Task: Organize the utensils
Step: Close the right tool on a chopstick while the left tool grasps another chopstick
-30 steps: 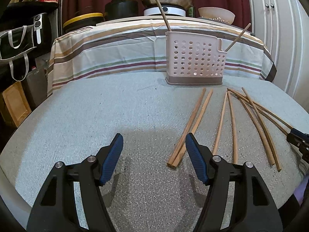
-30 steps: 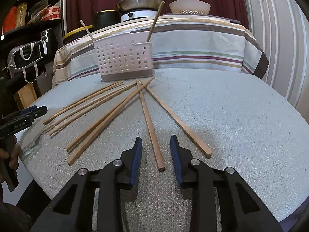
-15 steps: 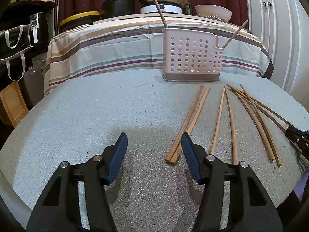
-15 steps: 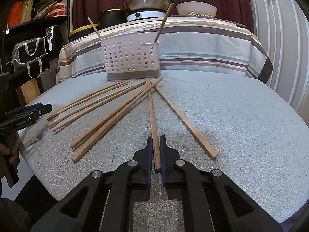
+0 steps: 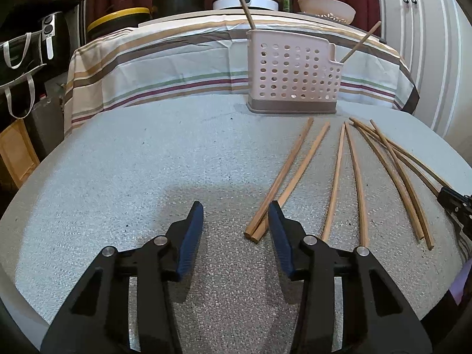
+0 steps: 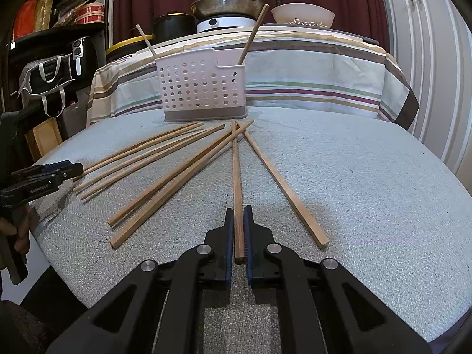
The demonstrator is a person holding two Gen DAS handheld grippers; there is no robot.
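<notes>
Several wooden chopsticks lie fanned out on the grey table [image 5: 132, 177] in front of a pink perforated utensil holder [image 5: 293, 73], which has two chopsticks standing in it. My right gripper [image 6: 239, 211] is shut on the near end of one chopstick [image 6: 236, 171] that points toward the holder [image 6: 200, 88]. My left gripper [image 5: 234, 209] is closing. The near ends of a pair of chopsticks [image 5: 289, 177] lie between its jaws, close to the right pad [image 5: 278, 236], with no pad pressing on them. Each gripper shows at the edge of the other's view.
Behind the holder stands a table under a striped cloth [image 5: 177, 67], with a pan, pots and a bowl [image 6: 302, 16] on it. Dark shelves with bags [image 5: 20, 59] are at the left and white cabinet doors [image 6: 427, 73] at the right. A hand holds the left gripper [image 6: 44, 177].
The right gripper's jaws closed onto the chopstick between them. The left gripper's jaws narrowed around the ends of the chopstick pair. Neither hand moved noticeably.
</notes>
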